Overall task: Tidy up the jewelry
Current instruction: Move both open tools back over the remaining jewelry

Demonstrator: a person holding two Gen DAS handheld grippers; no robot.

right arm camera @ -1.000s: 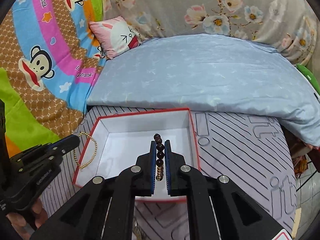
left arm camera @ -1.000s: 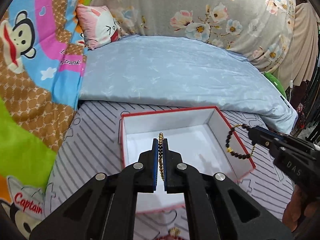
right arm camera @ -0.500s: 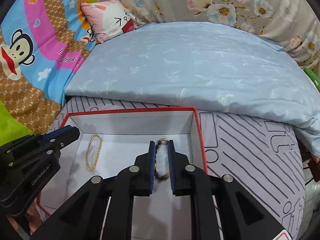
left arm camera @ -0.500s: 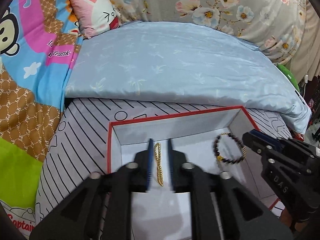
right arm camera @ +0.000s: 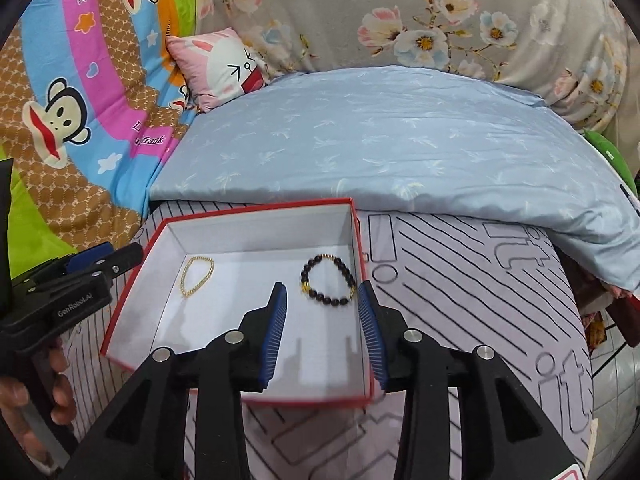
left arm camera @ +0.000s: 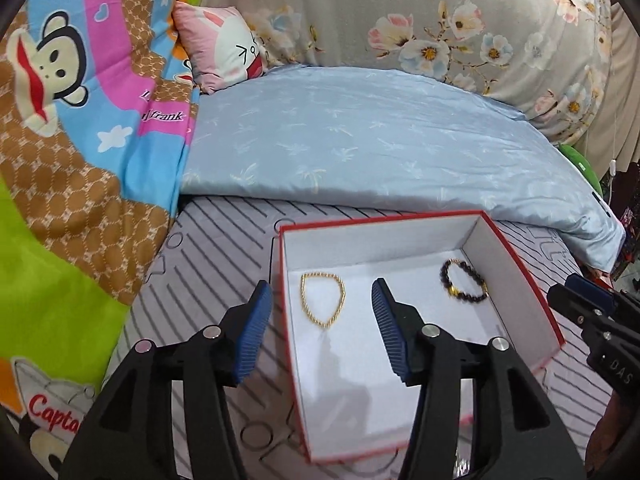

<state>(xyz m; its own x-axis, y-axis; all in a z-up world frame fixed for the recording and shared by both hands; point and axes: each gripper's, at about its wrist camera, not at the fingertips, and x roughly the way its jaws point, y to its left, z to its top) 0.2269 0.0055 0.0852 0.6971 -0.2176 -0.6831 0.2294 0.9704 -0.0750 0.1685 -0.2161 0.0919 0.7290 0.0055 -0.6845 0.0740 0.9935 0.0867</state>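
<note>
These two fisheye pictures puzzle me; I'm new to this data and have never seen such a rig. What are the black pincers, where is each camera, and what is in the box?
A person holds a two-finger gripper in each hand, and each carries a camera looking forward along its fingers. One picture is from the left gripper, the other from the right gripper. Both are open and hold nothing. Below them a red box with a white inside sits on a striped grey sheet. Inside lie a gold chain bracelet on the left and a dark bead bracelet on the right, apart from each other.
</note>
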